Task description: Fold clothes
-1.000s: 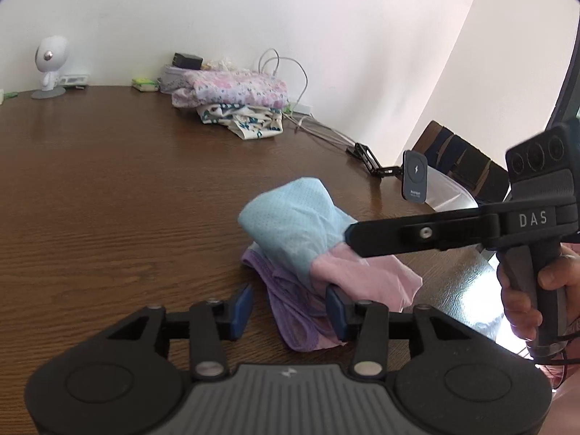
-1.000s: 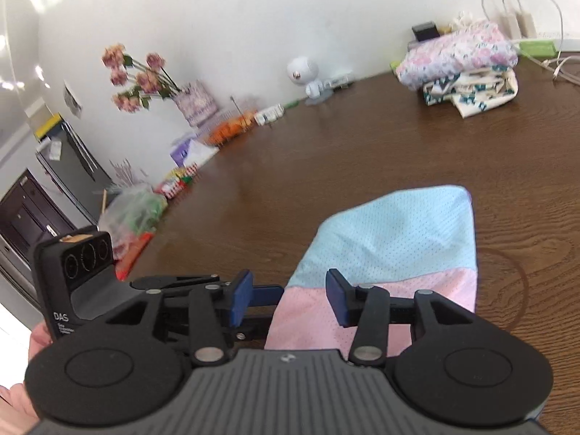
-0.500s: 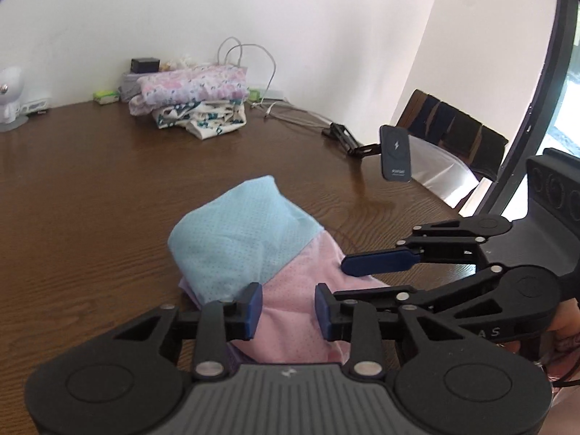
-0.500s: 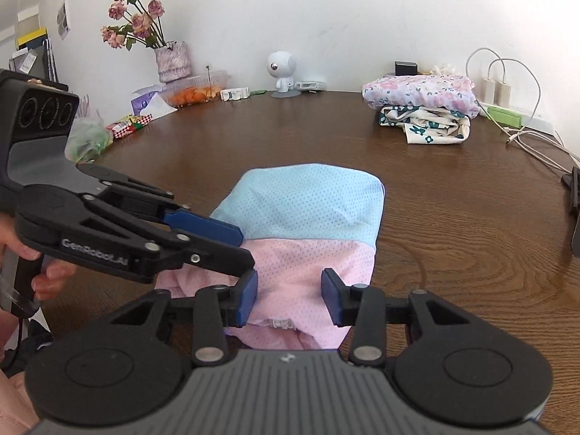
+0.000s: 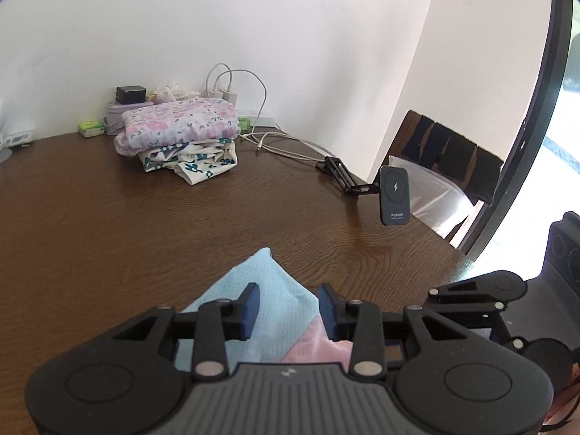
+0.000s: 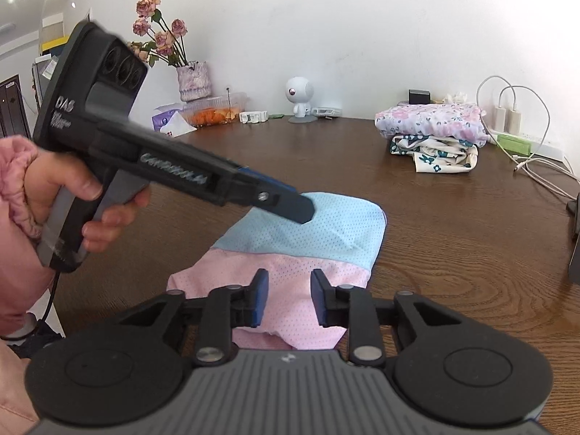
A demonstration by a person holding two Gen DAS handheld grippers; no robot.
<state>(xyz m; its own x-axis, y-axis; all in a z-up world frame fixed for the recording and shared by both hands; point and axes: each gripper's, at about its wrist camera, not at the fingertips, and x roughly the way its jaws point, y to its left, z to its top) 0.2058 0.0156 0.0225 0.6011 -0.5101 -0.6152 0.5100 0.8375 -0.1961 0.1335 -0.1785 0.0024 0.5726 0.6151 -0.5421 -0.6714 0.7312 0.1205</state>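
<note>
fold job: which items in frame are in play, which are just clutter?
In play:
- blue-and-pink garment
- left gripper
- right gripper
- stack of folded floral clothes

Clutter:
- vase of dried roses
- white robot figurine
- phone charger stand
- charger cables

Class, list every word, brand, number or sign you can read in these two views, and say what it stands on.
"DAS": on the left gripper, upper body.
Raised lettering along its arm: blurred, unreadable.
Lightning-bolt sign: on the phone charger pad.
Small word under that sign: too small to read.
Small logo on each gripper's grey front plate: no letters legible.
</note>
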